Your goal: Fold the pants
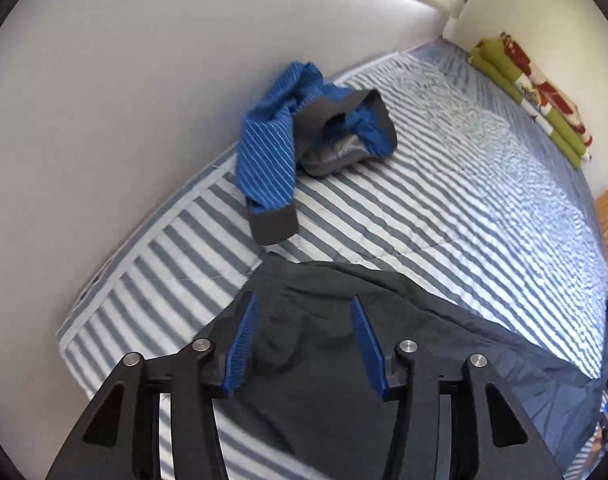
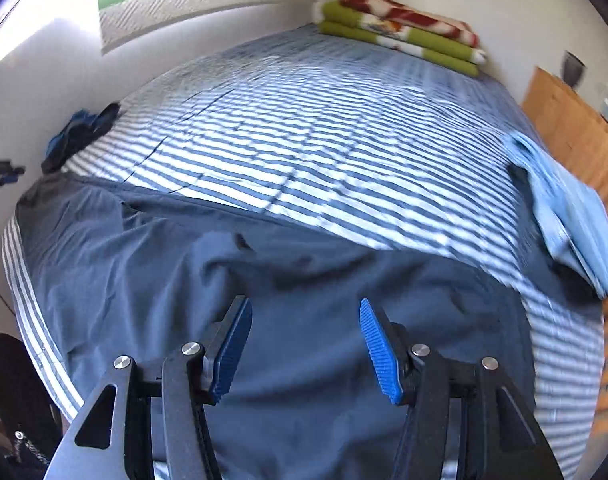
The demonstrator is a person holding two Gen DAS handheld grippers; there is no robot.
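Observation:
Dark grey-blue pants (image 2: 264,300) lie spread flat across the near part of a striped bed (image 2: 323,128). In the left wrist view the same pants (image 1: 323,360) look almost black, one end lying near the bed's left edge. My left gripper (image 1: 305,304) hovers above that end, open, its blue pads apart and nothing between them. My right gripper (image 2: 305,308) hangs over the middle of the pants, also open and empty. The pants' cloth is wrinkled under both grippers.
A blue striped garment with grey cuffs (image 1: 304,128) lies crumpled by the wall. A light blue folded cloth (image 2: 563,208) sits at the bed's right edge. Folded green and red blankets (image 2: 403,28) lie at the far corner. A wooden bed frame (image 2: 571,128) runs along the right.

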